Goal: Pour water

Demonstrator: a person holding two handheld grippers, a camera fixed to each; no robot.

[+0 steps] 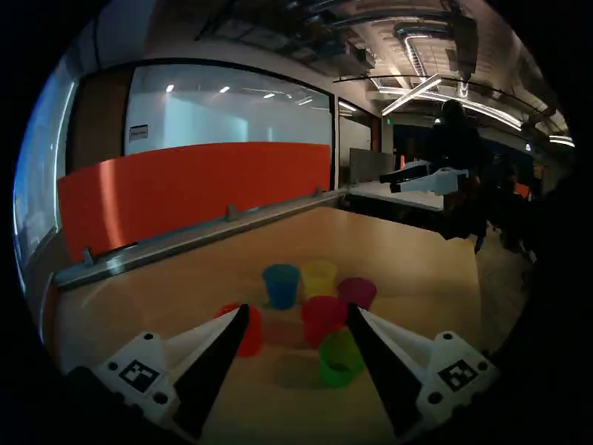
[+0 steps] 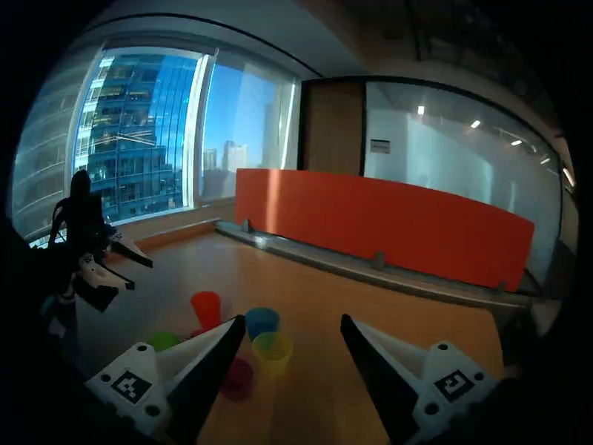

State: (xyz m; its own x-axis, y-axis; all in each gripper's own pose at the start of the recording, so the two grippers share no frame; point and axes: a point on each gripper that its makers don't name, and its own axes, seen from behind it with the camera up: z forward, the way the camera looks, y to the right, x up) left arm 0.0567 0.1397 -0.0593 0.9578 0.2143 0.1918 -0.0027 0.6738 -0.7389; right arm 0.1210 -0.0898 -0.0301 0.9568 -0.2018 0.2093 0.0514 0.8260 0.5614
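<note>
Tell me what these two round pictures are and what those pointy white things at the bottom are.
Someone holds a tool in each hand, called a hand-held gripper, with two fingers that pinch. A camera rides on each one. The left gripper view looks past the left hand-held gripper; the right gripper view looks past the right hand-held gripper. Both are open and hold nothing. On the wooden table stand six cups: a blue cup, a yellow cup, a purple cup, a red cup, a green cup and an orange cup.

left gripper (image 1: 296, 306), right gripper (image 2: 293, 317), spread, seemingly aloft
</note>
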